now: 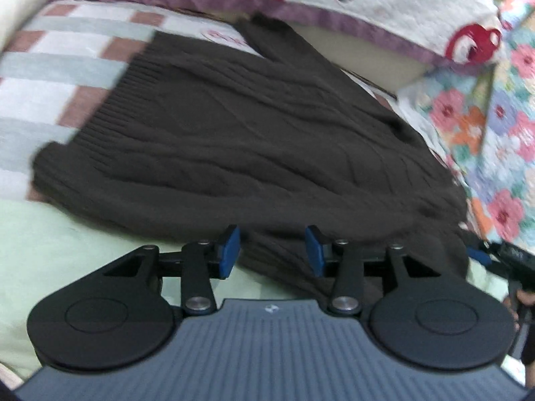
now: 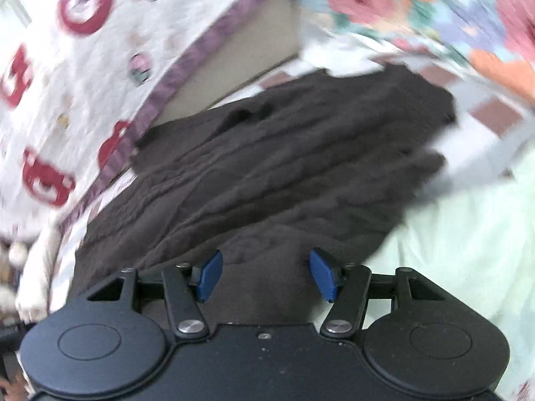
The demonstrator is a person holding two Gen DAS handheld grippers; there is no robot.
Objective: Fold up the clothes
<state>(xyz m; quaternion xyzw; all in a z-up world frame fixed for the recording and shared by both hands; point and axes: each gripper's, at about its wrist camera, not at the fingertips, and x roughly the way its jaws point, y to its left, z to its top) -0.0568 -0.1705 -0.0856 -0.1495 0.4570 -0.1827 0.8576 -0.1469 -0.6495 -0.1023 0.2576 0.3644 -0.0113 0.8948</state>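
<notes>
Left wrist view: left gripper, blue pads spread wide with nothing between them, poised just above the near edge of a dark brown cable-knit sweater. Sweater lies spread on the bed, partly on a checked sheet of pink, white and grey-green squares, partly on a pale green cover; ribbed hem toward the left, one sleeve reaching to the far side. White quilt with red motifs and purple trim behind; floral patchwork quilt at right. Right gripper enters at the far right edge; its opening cannot be told here.

Right wrist view (motion-blurred): right gripper, blue pads set wide apart and empty, over the sweater's near edge. Green cover at right, red-motif quilt at left, floral quilt above.
</notes>
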